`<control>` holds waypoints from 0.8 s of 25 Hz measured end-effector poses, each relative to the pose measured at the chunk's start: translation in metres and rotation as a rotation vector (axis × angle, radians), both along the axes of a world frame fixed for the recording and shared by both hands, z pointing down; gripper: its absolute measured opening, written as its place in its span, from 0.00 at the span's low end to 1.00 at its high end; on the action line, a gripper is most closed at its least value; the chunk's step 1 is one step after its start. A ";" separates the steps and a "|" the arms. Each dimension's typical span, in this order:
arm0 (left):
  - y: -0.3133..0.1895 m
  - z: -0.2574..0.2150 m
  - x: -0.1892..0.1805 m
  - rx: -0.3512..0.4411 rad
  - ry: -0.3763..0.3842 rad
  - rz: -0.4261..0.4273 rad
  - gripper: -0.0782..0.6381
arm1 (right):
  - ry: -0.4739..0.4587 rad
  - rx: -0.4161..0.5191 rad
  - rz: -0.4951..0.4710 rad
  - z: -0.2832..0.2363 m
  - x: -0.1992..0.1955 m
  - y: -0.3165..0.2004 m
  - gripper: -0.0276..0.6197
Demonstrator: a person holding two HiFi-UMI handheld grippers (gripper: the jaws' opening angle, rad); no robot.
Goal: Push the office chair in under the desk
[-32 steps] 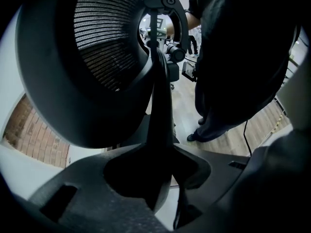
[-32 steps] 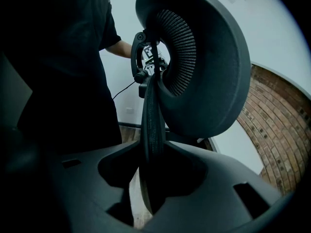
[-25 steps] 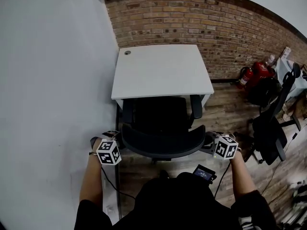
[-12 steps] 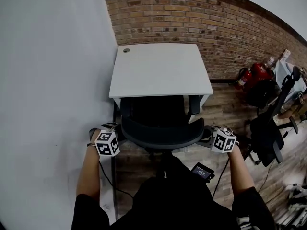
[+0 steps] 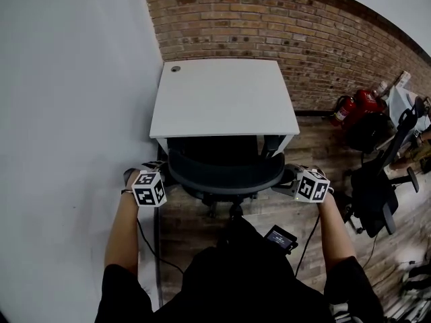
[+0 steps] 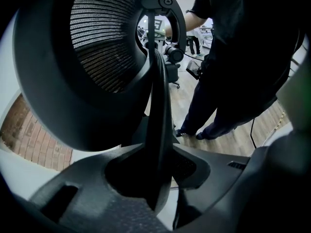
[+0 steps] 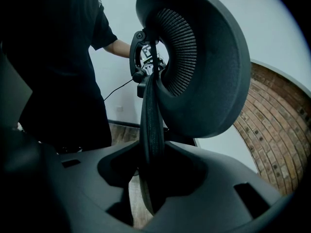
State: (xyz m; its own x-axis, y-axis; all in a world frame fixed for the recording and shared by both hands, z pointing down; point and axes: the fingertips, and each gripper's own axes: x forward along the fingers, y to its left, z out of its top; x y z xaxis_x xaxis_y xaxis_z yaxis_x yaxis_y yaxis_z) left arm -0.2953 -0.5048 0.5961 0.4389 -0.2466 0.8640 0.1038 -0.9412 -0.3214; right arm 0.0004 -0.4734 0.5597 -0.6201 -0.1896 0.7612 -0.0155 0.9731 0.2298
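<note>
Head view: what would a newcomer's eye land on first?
The black office chair sits at frame centre, its seat partly tucked under the white desk that stands against the brick wall. The left claw and the right claw each clamp one side edge of its backrest. Red fire extinguishers stand by the wall at the right.

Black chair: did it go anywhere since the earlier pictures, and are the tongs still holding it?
The black mesh office chair rolled forward toward the brick wall, so more of its seat now sits under the white rectangular desk. The person stepped forward with it. Nothing was grabbed or let go: the left tongs and right tongs stay clamped on the backrest rim. The desk and the red fire extinguisher did not move.
</note>
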 end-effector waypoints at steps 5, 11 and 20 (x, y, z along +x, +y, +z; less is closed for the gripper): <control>-0.027 0.002 0.006 -0.002 0.002 -0.010 0.29 | 0.005 -0.005 0.002 0.003 0.006 -0.030 0.28; -0.064 -0.001 0.013 -0.012 -0.003 -0.012 0.29 | 0.003 -0.001 -0.004 0.002 0.012 -0.071 0.29; -0.097 -0.001 0.018 -0.028 0.005 -0.031 0.29 | 0.002 0.001 -0.025 0.002 0.016 -0.113 0.29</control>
